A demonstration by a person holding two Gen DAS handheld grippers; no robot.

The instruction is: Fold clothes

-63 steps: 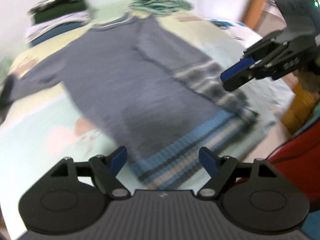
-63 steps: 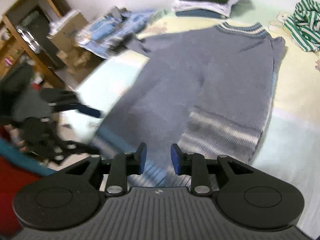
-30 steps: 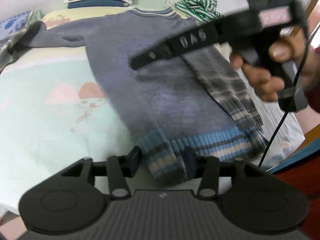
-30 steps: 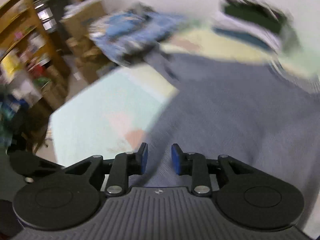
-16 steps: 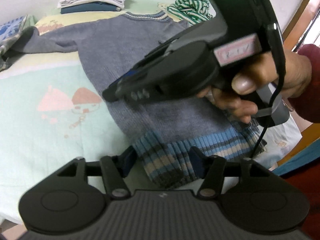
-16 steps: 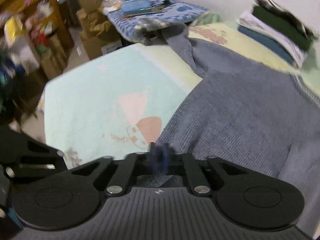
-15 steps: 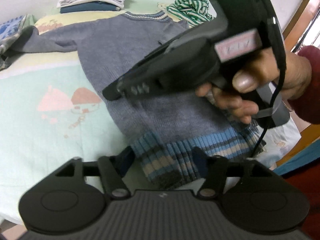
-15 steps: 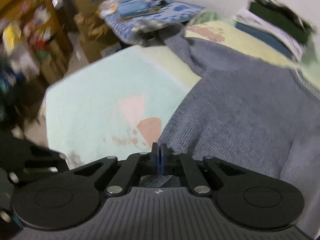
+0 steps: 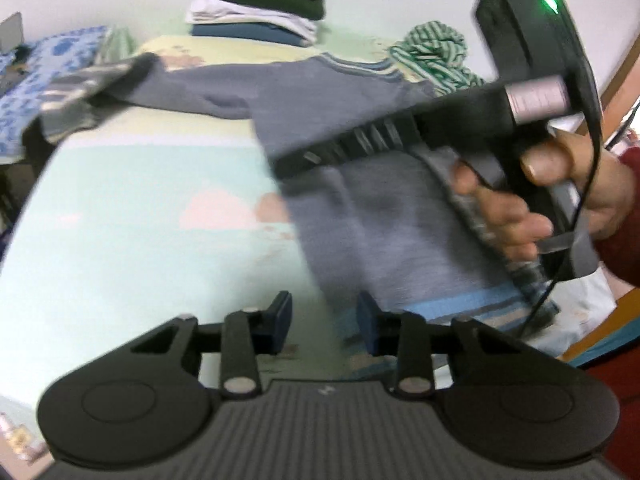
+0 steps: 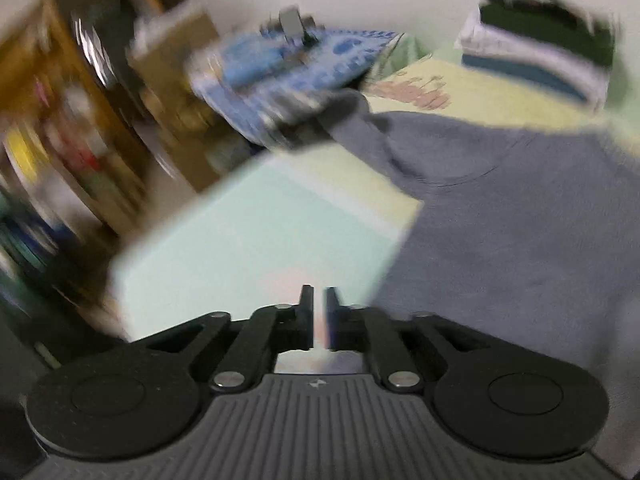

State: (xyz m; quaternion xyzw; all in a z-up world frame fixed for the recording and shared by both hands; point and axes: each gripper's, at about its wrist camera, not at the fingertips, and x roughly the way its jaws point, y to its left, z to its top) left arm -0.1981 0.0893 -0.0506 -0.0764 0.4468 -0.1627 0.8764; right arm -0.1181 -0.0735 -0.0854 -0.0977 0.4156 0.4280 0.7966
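Here grey sweater lies flat on the bed, collar toward the folded clothes stack, striped hem at the near edge. Left tool is closing, pads apart over bare sheet just left of the hem, nothing gripped. Right tool is opening, narrow gap, empty, over the bed beside the sweater's side edge. Right hand grips its handle above the sweater. Frames blurred.

Motion is smearing the shelves into streaks, and the person's hand is covering part of the sweater's folded sleeve.
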